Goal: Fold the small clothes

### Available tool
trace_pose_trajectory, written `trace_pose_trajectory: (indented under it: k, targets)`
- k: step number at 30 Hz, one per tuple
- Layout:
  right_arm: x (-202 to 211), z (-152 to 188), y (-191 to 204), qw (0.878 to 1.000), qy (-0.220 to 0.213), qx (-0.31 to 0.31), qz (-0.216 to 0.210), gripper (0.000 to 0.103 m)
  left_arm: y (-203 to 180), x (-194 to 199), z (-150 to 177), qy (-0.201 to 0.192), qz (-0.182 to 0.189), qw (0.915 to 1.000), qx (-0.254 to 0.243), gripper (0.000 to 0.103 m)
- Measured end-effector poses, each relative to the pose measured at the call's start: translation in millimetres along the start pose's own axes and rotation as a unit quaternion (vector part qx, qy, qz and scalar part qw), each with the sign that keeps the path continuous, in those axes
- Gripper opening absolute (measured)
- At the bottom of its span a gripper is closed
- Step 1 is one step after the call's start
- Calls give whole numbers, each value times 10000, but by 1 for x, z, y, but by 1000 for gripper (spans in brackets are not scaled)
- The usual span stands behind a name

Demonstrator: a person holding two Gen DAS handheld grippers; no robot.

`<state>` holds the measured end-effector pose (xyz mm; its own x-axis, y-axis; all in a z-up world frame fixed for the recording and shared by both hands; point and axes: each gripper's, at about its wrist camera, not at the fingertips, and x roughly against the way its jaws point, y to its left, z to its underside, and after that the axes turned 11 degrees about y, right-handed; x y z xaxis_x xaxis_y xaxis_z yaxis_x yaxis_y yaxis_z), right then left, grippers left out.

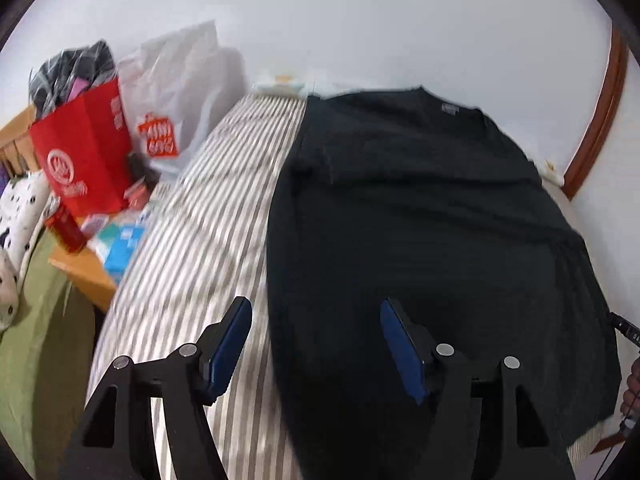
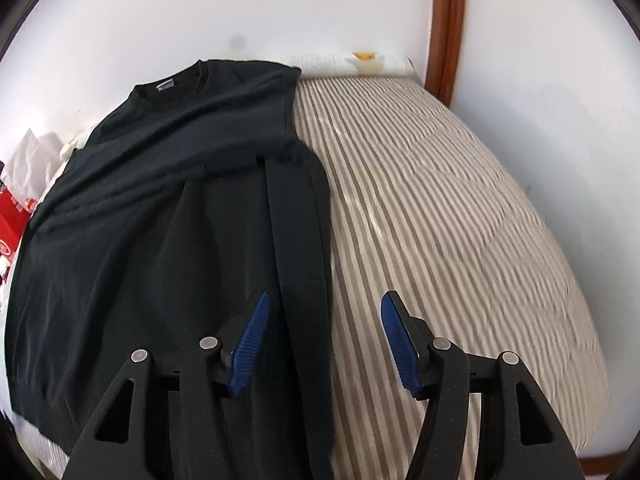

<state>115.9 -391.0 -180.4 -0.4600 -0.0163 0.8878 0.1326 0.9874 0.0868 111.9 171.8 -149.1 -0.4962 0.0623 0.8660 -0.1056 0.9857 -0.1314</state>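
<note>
A black long-sleeved top (image 1: 420,208) lies flat on the striped bed cover (image 1: 208,216), its neckline toward the wall. In the right wrist view the top (image 2: 140,208) has one sleeve (image 2: 296,220) folded down along its right edge. My left gripper (image 1: 314,302) hangs open over the top's left edge, one finger above the stripes and the other above the black cloth, with nothing pressed between the pads. My right gripper (image 2: 326,294) is open too, straddling the folded sleeve's edge and the striped cover (image 2: 460,220).
Left of the bed a wooden side table (image 1: 80,272) carries a red paper bag (image 1: 84,152), a white plastic bag (image 1: 180,92) and small boxes. Green bedding (image 1: 36,320) lies lower left. A brown door frame (image 2: 446,28) stands against the wall. A hand (image 1: 631,388) shows at the right edge.
</note>
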Motion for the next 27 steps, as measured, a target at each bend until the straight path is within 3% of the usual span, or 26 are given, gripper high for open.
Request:
trace_pose_trajectory:
  k: [9, 16, 18, 19, 27]
  targets:
    - [10, 46, -6, 9998, -121, 78, -129, 58, 8, 12, 50, 78, 103, 9999, -6, 63]
    - [6, 65, 2, 9993, -148, 67, -328, 53, 3, 11, 77, 220, 214, 9995, -94, 63]
    - [5, 67, 2, 9992, -167, 16, -367, 52, -2, 10, 84, 224, 167, 9994, -196, 58]
    - [5, 67, 2, 9989, -191, -28, -419, 51, -6, 11, 85, 201, 118, 9993, -275, 53]
    - [15, 69, 2, 9962, -277, -75, -817, 50, -17, 9, 83, 156, -59, 9993, -325, 49]
